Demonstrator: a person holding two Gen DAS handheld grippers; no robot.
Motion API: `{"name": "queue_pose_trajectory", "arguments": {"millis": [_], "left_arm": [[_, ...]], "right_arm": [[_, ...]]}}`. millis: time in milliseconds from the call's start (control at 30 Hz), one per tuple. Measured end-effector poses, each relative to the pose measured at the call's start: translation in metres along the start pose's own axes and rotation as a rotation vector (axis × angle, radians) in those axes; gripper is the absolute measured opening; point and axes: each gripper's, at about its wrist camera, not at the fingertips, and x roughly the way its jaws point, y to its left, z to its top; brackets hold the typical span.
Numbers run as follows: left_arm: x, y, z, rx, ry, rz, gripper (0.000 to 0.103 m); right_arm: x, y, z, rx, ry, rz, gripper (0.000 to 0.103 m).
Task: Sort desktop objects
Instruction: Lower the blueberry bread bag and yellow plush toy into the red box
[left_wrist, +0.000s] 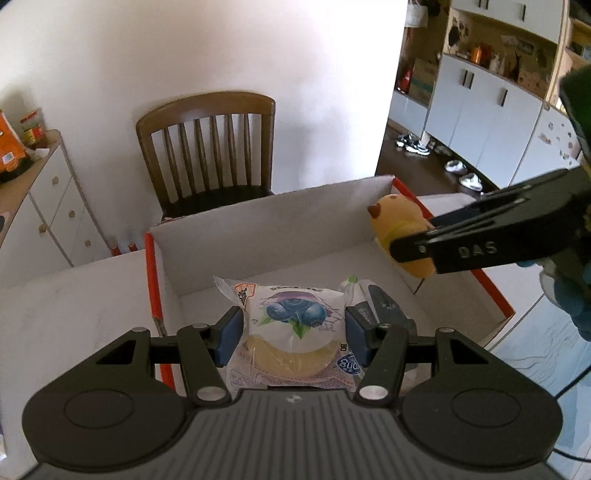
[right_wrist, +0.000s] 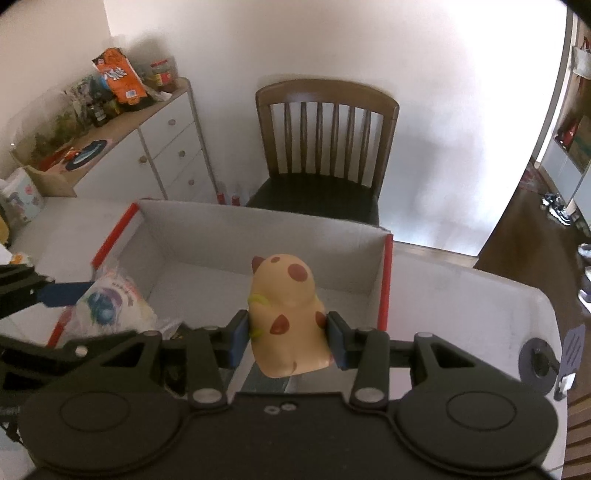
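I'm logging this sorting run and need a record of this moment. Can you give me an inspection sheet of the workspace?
Surface: white table.
Job's things: blueberry bread packet, spotted yellow toy, both over the open cardboard box; dark packet in the box.
Clutter: small dark gadget on the table.
Grippers: left gripper shut on the packet; right gripper shut on the toy.
Cables: nothing seen.
Surroundings: wooden chair, white drawer cabinet.

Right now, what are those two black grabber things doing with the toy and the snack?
A person is sorting things into a white cardboard box on the table. The left gripper pinches a blueberry snack packet over the box. The right gripper holds a yellow spotted toy animal above the box too. Another dark packet already lies inside.
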Motion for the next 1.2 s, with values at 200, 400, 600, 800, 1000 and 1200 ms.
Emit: {"name": "queue_pose_trajectory", "arguments": {"millis": [200, 400, 600, 800, 1000, 1200], "left_arm": [[0.014, -0.001, -0.001, 0.022, 0.026, 0.004, 0.058], [0.026, -0.003, -0.007, 0.036, 0.053, 0.003, 0.058], [0.036, -0.008, -0.011, 0.059, 0.069, -0.003, 0.058], [0.045, -0.008, -0.013, 0.042, 0.099, 0.001, 0.058], [0.052, -0.007, -0.016, 0.045, 0.136, 0.011, 0.058], [0.054, -0.006, -0.018, 0.028, 0.15, 0.016, 0.061]], "right_arm": [[0.022, 0.003, 0.002, -0.043, 0.011, -0.046, 0.044], [0.047, 0.007, 0.003, -0.067, 0.036, -0.081, 0.044], [0.062, 0.01, 0.0, -0.081, 0.052, -0.079, 0.044], [0.068, 0.014, -0.004, -0.103, 0.066, -0.072, 0.044], [0.07, 0.025, -0.005, -0.158, 0.068, -0.098, 0.045], [0.073, 0.03, -0.009, -0.163, 0.084, -0.108, 0.047]]}}
